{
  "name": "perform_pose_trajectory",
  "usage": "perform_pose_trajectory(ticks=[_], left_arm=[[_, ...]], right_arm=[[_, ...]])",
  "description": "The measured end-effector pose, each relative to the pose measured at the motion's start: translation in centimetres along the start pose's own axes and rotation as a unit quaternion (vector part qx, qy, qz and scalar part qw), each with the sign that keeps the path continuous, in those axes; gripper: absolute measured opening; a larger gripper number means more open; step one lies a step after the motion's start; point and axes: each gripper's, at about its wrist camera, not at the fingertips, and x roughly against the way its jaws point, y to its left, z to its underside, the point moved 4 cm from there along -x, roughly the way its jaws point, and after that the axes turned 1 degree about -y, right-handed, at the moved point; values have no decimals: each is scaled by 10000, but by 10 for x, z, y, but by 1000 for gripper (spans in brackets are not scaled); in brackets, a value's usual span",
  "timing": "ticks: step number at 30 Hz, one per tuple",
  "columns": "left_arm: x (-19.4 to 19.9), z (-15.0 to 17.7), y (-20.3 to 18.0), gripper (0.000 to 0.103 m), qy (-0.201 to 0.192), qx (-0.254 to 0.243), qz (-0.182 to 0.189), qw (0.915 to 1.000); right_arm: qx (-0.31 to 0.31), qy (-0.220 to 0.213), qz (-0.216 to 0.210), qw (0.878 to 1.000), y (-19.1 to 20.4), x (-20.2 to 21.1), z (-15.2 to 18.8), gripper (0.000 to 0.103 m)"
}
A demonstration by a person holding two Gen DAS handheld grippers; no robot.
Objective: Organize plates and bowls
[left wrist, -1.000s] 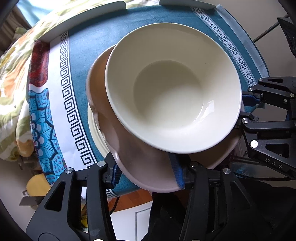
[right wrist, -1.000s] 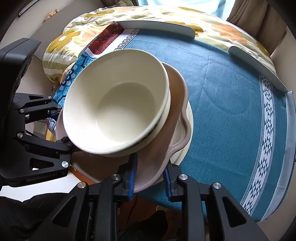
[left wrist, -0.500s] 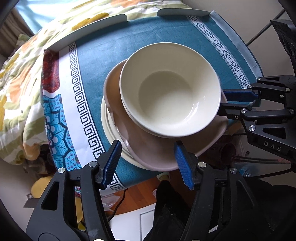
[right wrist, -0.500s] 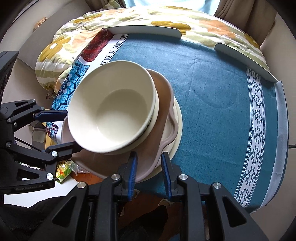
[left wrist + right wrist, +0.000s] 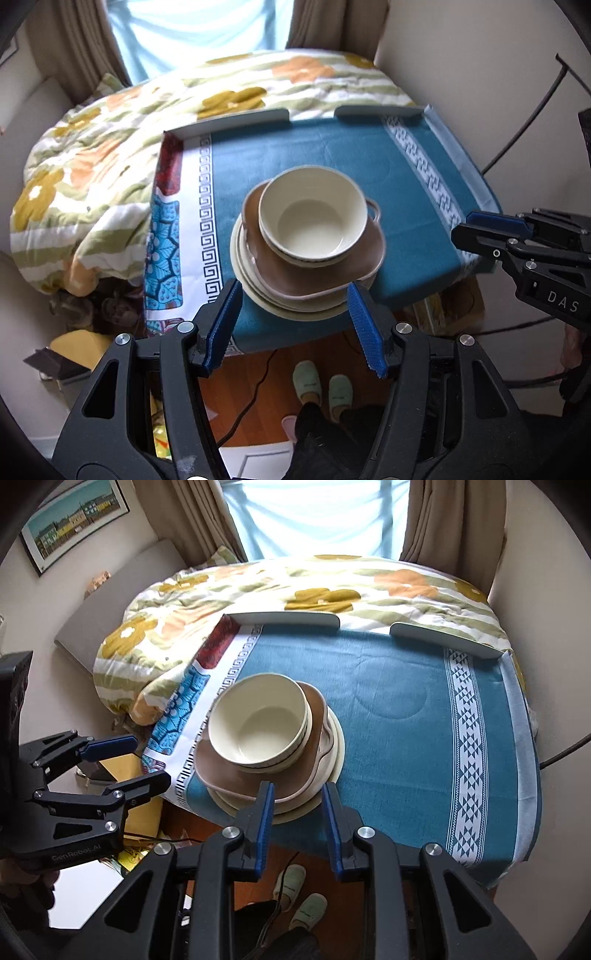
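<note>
Left gripper point(image 5: 293, 325) hangs spread and empty, having let go of the brown plate point(image 5: 314, 275) and lifted off the stack point(image 5: 291, 308) near the tablecloth's point(image 5: 413, 206) front edge. Right gripper point(image 5: 297, 821), jaws apart, has also backed off; bowl point(image 5: 258, 725) tops the stack, so stacking looks finished.

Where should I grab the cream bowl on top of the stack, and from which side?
Take the cream bowl by its rim, one finger inside and one outside, coming down from above on the near edge facing the grippers. It sits upright and open, nested in another bowl on the brown plate, so its wall below the rim is partly hidden. Both grippers are free of the stack.
</note>
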Motion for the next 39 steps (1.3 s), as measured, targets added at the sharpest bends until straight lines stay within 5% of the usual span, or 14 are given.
perform_pose_trajectory(ticks=[6,7,9,10,12,15,26,39], left_arm=[[85,8,-17,58,-1147,531,-374,9913],[96,11,-19,66,-1282,577,-413,9892],[117,17,-22,88,-1595,618,-554,9837],[128,20,-23,99,-1782,608,-642,9800],[149,25,-27,103,-2190,587,-882,9700],[170,33,-32,103,-2498,510,-1065,9611],[196,55,-41,103,-3013,422,-1106,9462],[202,57,-53,103,-3072,220,-1105,9450]], right_arm=[[154,-1064,640,9921,-7,88,8,25],[131,-1235,759,9894,-8,99,11,28],[93,-1580,881,9835,-10,119,16,60],[90,-1714,960,9805,-10,127,19,67],[97,-1920,1106,9751,-10,139,23,84],[18,-2220,1242,9671,-8,156,32,96],[-82,-2663,1438,9531,8,169,54,101],[-232,-2833,1439,9479,8,182,60,101]])
